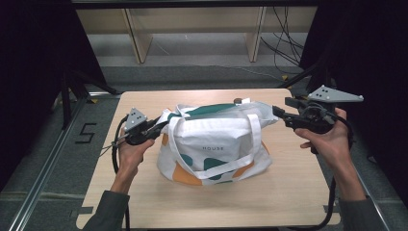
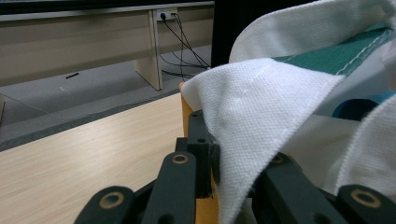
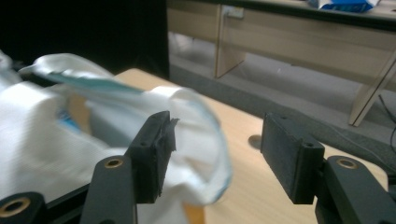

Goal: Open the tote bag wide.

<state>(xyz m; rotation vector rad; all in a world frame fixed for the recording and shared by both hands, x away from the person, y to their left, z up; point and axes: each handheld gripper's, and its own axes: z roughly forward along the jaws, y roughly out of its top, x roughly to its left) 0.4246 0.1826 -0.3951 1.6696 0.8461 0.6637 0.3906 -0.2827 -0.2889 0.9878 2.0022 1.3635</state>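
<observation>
A white cloth tote bag (image 1: 214,144) with green and orange patches and white handles sits in the middle of the wooden table (image 1: 288,192). My left gripper (image 1: 159,126) is at the bag's left top corner. In the left gripper view its jaws (image 2: 236,158) are shut on a fold of the bag's white rim (image 2: 252,102). My right gripper (image 1: 279,113) is at the bag's right top corner. In the right gripper view it (image 3: 222,144) stands open; the bag's rim (image 3: 196,140) droops beside the left jaw, and the pads do not press it.
Pale wooden furniture legs (image 1: 139,43) and loose cables (image 1: 284,43) stand on the grey floor beyond the table's far edge. Black curtains close both sides. A "5" mark (image 1: 86,133) lies on the floor at the left. Bare tabletop lies in front of the bag.
</observation>
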